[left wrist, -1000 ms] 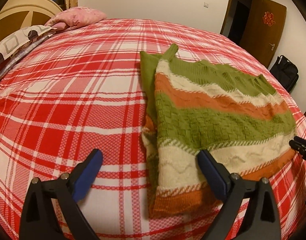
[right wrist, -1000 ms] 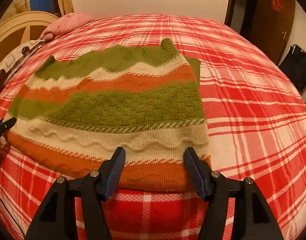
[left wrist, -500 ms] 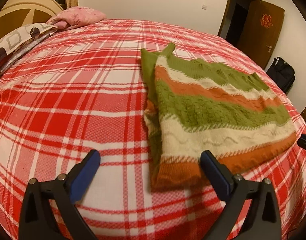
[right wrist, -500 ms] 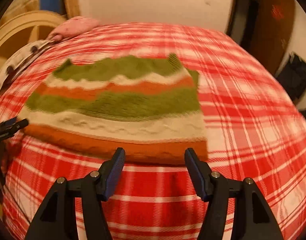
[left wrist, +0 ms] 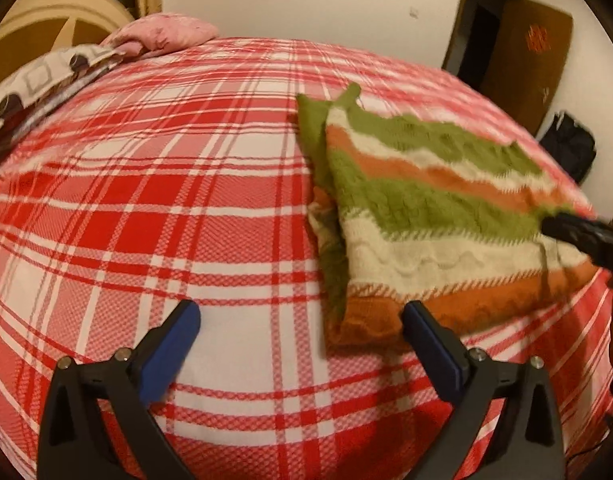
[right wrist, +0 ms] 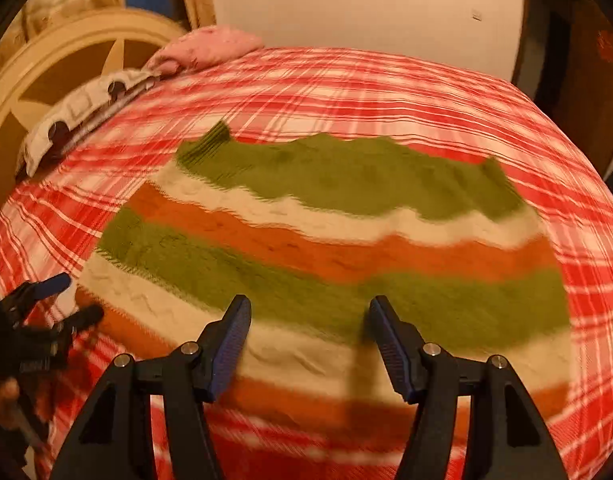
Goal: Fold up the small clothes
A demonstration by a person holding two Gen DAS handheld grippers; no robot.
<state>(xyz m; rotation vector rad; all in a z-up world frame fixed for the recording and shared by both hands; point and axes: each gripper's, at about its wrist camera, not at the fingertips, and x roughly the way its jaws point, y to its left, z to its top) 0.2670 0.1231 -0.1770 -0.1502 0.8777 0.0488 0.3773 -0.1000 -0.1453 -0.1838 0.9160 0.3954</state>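
Sweater: the striped sweater (left wrist: pixel 434 216) lies flat on the red plaid bedspread (left wrist: pixel 166 200), one side already folded under along its left edge.
Left gripper: the left gripper (left wrist: pixel 302 326) hangs empty, jaws apart, near the orange hem corner.
Right gripper: the right gripper (right wrist: pixel 309 322) is spread wide over the lower stripes, holding nothing.
Risk: a pinch taking only the top layer would likely pull the fold askew.
Cause: loose, stretchy knit stacked in layers.
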